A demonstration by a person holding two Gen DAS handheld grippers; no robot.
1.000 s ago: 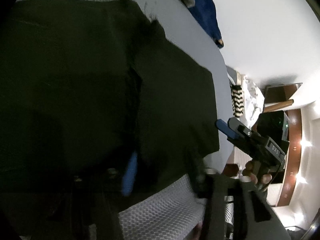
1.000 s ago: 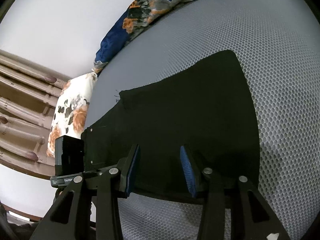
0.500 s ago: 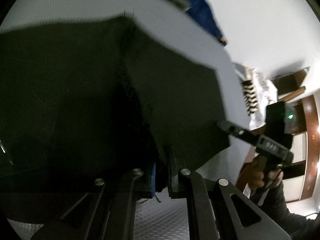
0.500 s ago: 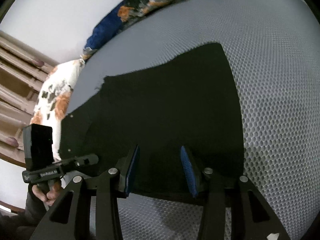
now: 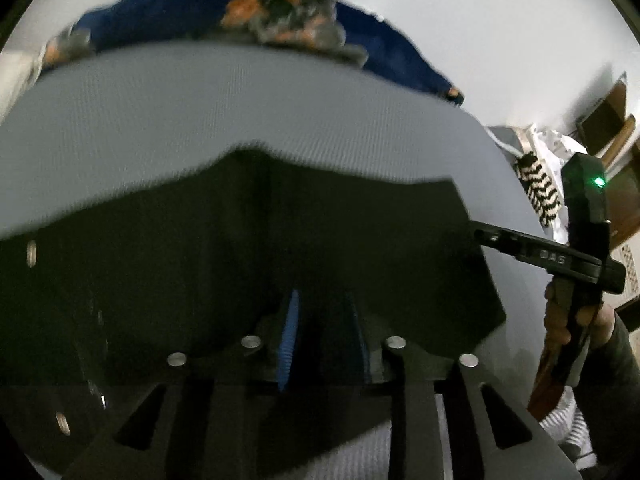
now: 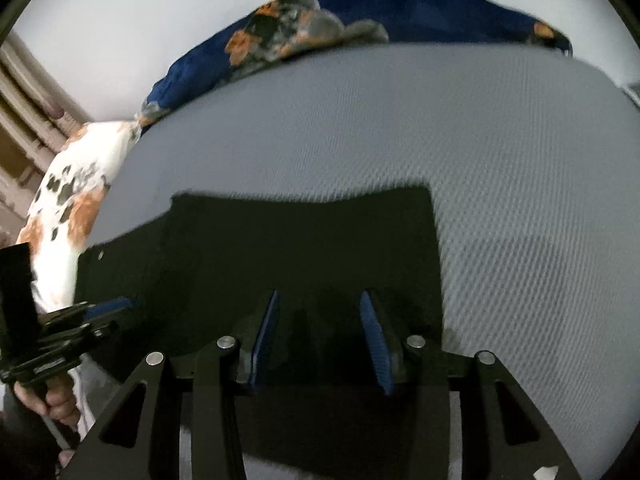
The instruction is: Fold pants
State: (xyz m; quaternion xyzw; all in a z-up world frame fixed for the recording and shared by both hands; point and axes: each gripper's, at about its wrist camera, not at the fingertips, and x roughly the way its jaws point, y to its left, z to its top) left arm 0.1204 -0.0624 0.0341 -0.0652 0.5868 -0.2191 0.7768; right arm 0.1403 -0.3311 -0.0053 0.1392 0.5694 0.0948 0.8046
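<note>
Swung both views round since a second ago: far edge of pants (image 5: 280,248) went from slanting across frame to lying level ahead of jaws, and wall plus blue bedding came up into top of left view. Left gripper (image 5: 324,340) had clamped on cloth half a second back; jaws were opening again, narrow gap, dark cloth under and between pads, contact not clear in blur. Right gripper (image 6: 320,340) stayed part-open, moderate gap, pants (image 6: 280,264) lying beneath pads, nothing seen pinched.

Progress, as judged: pants already doubled into a compact dark block, flat, straight far edge and square corner ahead and right of right jaws. Rivets or buttons seen left of left jaws, so waistband end probably there. At least one fold done; possibly one more fold or a smoothing pass left, cannot tell for sure. Layer count not readable, cloth too dark.

Surface: grey mesh-textured mattress cover (image 6: 480,160), bare beyond pants. Blue floral blanket (image 6: 320,24) bunched along far edge against plain white wall (image 5: 480,20). White-and-orange patterned pillow (image 6: 76,192) far left of right jaws. Black-and-white striped item (image 5: 540,184) and wooden furniture far right of left jaws, past person's hand (image 5: 560,320) on other grip.
</note>
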